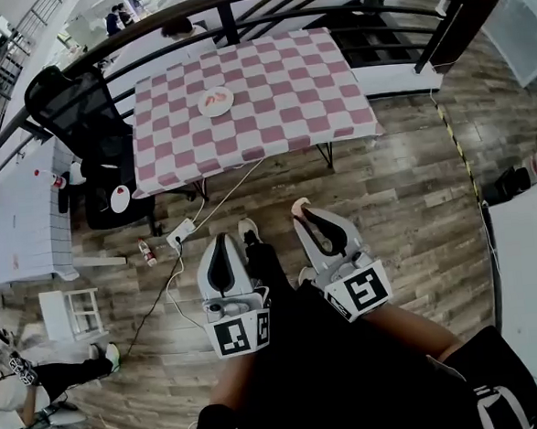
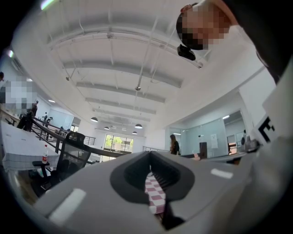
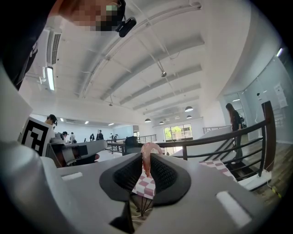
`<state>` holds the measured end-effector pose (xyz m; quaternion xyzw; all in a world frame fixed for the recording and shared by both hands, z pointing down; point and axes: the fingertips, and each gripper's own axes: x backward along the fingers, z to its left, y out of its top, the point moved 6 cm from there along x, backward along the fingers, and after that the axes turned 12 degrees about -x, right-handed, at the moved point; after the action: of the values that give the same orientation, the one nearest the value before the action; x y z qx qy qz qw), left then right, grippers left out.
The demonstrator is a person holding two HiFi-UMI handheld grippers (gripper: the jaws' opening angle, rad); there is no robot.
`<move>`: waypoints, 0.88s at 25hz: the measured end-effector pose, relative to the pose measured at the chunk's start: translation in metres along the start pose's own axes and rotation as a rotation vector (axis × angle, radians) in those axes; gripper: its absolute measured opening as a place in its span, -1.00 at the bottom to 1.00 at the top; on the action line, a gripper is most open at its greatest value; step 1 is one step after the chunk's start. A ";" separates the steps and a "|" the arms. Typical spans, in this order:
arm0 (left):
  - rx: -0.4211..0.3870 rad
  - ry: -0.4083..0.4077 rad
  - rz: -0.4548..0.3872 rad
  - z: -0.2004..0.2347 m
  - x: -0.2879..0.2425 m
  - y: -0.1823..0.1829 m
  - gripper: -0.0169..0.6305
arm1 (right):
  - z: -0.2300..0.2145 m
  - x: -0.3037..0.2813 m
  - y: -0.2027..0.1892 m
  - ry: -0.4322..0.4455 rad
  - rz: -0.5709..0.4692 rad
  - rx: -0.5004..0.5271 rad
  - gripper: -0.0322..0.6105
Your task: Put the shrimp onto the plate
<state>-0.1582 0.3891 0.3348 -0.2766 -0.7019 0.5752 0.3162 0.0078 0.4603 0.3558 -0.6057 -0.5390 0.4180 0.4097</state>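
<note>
Above the wooden floor (image 1: 385,182), well apart from the checkered tabletop (image 1: 278,89), a pink shrimp (image 1: 298,204) is clamped between the tips of the right tool (image 1: 303,214). Beside it, the left tool (image 1: 222,242) is held with jaws together, nothing between them. A white plate (image 1: 228,106) is seen on the tabletop, something reddish lying on it.

No readable text; wall notices (image 2: 214,140) appear too small.

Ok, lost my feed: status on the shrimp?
Right gripper shut on shrimp; left gripper shut, empty. Plate on checkered table ahead, not yet reached. Power strip on floor between.
</note>
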 end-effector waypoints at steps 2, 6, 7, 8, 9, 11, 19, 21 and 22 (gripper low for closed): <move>0.006 0.005 0.007 0.005 -0.007 -0.006 -0.91 | -0.002 -0.008 -0.002 0.003 0.007 0.001 -0.73; 0.009 -0.008 0.018 0.015 -0.030 -0.015 -0.91 | -0.010 -0.034 -0.001 0.010 0.015 0.000 -0.73; 0.010 -0.010 0.021 0.019 -0.036 -0.017 -0.91 | -0.011 -0.041 -0.001 0.010 0.020 -0.002 -0.73; 0.011 -0.009 0.024 0.023 -0.043 -0.019 -0.91 | -0.013 -0.050 -0.001 0.012 0.026 -0.003 -0.73; 0.013 -0.008 0.025 0.028 -0.050 -0.021 -0.92 | -0.015 -0.058 0.000 0.014 0.031 -0.003 -0.73; 0.016 -0.005 0.032 0.040 -0.065 -0.027 -0.91 | -0.017 -0.077 0.001 0.020 0.040 0.000 -0.73; 0.016 0.002 0.065 0.092 -0.145 -0.053 -0.91 | -0.032 -0.169 0.008 0.025 0.062 0.015 -0.73; -0.014 -0.005 0.072 0.102 -0.165 -0.058 -0.91 | -0.035 -0.193 0.011 0.017 0.067 0.019 -0.73; -0.018 -0.012 0.072 0.107 -0.174 -0.060 -0.91 | -0.036 -0.205 0.014 0.014 0.065 0.021 -0.73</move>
<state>-0.1282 0.1792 0.3574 -0.3011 -0.6986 0.5815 0.2883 0.0319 0.2536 0.3670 -0.6215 -0.5119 0.4323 0.4060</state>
